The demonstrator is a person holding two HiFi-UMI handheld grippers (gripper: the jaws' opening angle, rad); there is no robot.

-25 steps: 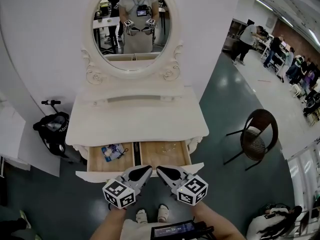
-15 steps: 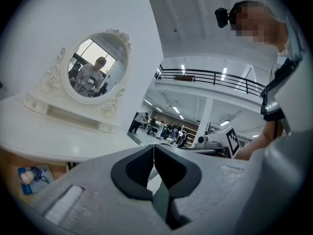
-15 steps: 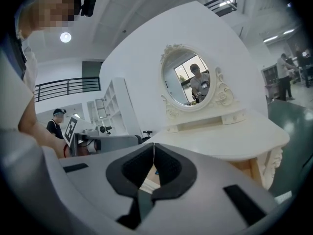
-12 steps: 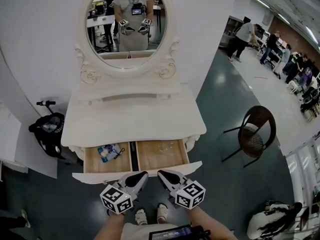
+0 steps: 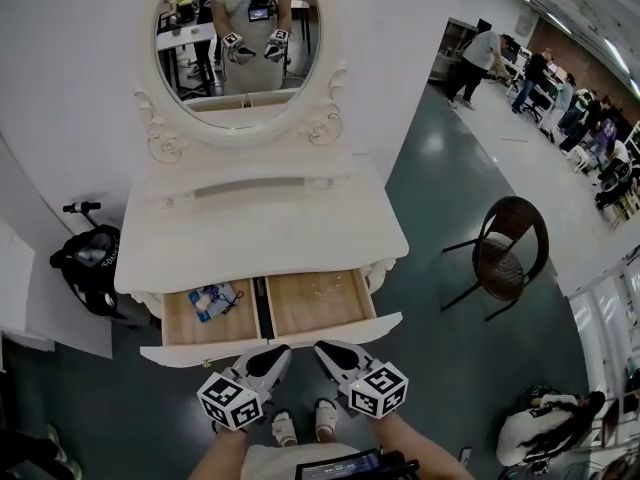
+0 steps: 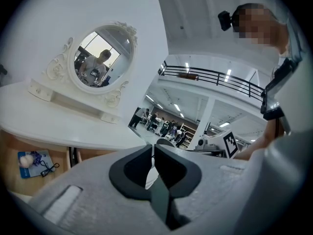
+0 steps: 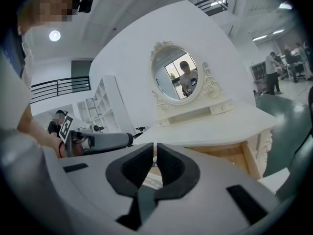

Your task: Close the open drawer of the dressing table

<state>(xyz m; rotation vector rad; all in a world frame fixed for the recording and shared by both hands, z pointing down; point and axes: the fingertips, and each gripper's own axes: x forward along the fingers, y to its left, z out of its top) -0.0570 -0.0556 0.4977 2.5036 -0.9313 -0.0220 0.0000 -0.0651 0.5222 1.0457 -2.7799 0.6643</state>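
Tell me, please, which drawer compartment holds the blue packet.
The left compartment: the blue packet lies in it, while the right compartment looks almost bare.

Large open lab hall; glossy green floor (image 5: 440,198), clusters of people (image 5: 585,118), railed mezzanine (image 6: 210,77)

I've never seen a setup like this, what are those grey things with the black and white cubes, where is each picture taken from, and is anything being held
They are hand-held two-jaw grippers: a person carries a left gripper and a right gripper. One picture comes from a camera on the person's head, looking down; the other two come from cameras riding on each gripper. Below stands a dressing table with a mirror, its top bare. Its drawer is open, with a blue packet in the left compartment. Both grippers are shut and hold nothing.
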